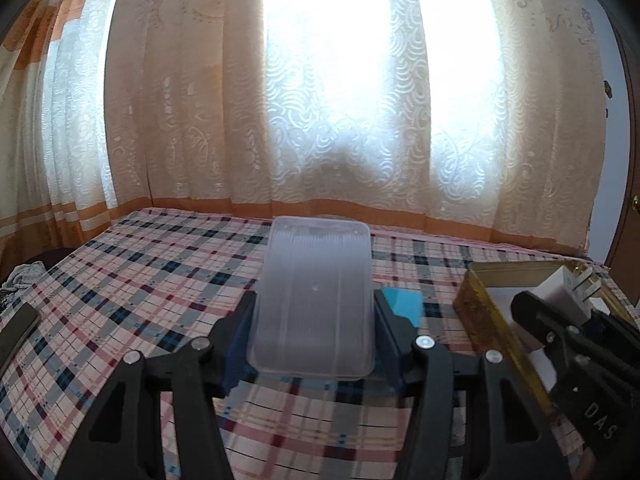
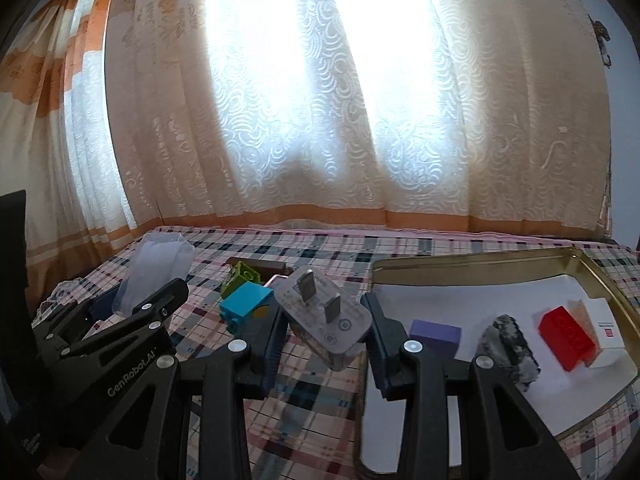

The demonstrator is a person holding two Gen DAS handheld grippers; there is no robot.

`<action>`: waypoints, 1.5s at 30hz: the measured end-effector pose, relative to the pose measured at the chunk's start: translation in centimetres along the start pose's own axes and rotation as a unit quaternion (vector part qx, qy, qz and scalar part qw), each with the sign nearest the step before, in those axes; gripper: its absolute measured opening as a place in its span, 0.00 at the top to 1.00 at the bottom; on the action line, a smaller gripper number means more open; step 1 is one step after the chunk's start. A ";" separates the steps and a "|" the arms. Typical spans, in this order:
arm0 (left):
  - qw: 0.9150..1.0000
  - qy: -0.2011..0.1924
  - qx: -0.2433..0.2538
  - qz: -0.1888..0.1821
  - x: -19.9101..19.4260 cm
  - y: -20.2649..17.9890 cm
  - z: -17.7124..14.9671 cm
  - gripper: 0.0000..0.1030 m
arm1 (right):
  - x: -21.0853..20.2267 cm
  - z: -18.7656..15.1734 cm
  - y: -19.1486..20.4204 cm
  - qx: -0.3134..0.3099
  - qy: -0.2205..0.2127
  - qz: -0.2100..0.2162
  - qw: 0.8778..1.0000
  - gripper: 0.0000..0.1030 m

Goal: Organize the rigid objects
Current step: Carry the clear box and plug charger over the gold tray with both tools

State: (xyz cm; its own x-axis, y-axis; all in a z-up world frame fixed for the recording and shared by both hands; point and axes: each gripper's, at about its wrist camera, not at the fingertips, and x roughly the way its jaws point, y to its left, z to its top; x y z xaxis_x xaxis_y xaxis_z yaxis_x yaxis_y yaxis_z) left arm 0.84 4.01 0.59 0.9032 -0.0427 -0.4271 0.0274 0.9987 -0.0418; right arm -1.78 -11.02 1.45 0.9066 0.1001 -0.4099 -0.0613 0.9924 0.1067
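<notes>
Right gripper (image 2: 326,330) clamps a white charger plug (image 2: 324,316) by its flat sides, prongs up, left of the gold tin (image 2: 600,276): light, stiff, slick. Left gripper (image 1: 314,320) holds a clear plastic container (image 1: 316,292), thin-walled, probably flexing if squeezed.

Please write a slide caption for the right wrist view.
Right hand-held gripper holds a charger plug beside the gold tray.

Left gripper (image 1: 314,328) and right gripper (image 2: 326,332) both point slightly downward, jaws clamped on loads.
</notes>
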 end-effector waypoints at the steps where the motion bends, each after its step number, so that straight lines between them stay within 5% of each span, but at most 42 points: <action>1: 1.000 -0.001 0.002 -0.003 -0.1 -0.4 0.0 0.47 | -0.1 0.0 -0.1 0.000 -0.001 -0.001 1.000 0.61; 45: 0.992 -0.011 0.049 -0.114 -1.1 -14.7 1.1 0.47 | -5.1 0.7 -14.6 0.042 -0.052 -0.156 0.986 0.61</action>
State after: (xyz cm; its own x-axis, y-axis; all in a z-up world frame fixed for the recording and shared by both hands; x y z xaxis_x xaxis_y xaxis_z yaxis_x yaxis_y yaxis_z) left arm -0.07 -10.58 2.60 0.8776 -0.2690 -0.3969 0.2736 0.9607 -0.0462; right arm -5.19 -26.03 2.63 0.9140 -0.2205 -0.3407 0.2576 0.9639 0.0673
